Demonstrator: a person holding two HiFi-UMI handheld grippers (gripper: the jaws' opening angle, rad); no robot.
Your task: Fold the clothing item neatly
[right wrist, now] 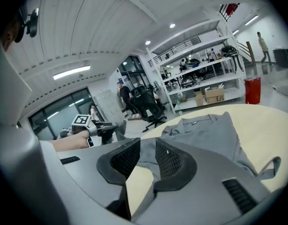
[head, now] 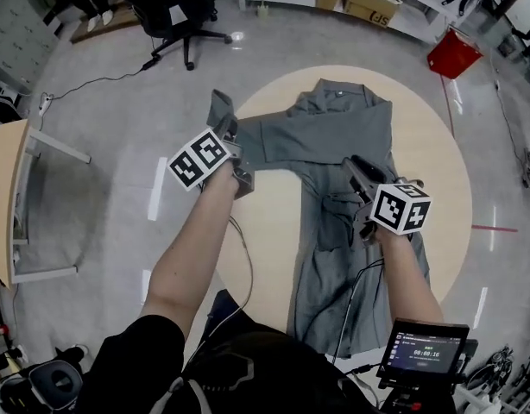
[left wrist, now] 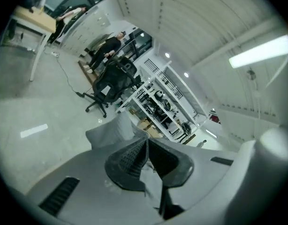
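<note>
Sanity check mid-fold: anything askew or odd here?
The grey shirt is not flat on the round table: its hem hangs over the near edge, fabric bunches at the right gripper, and the left gripper holds one sleeve up past the table's left edge. No damage visible.

One shirt (head: 334, 128), one table (head: 425, 149), one office chair (head: 174, 11) (black); two tongs: left tongs (head: 225, 131), right tongs (head: 358, 172).

A round wooden table (head: 442, 166) with a pale top stands on a glossy grey floor (head: 118, 128). 1 grey shirt (head: 334, 136) lies open across the tabletop, collar toward the far rim and hem hanging over the near edge. 1 sleeve stretches past the table's left rim. The tabletop to the right of the shirt shows bare wood.
</note>
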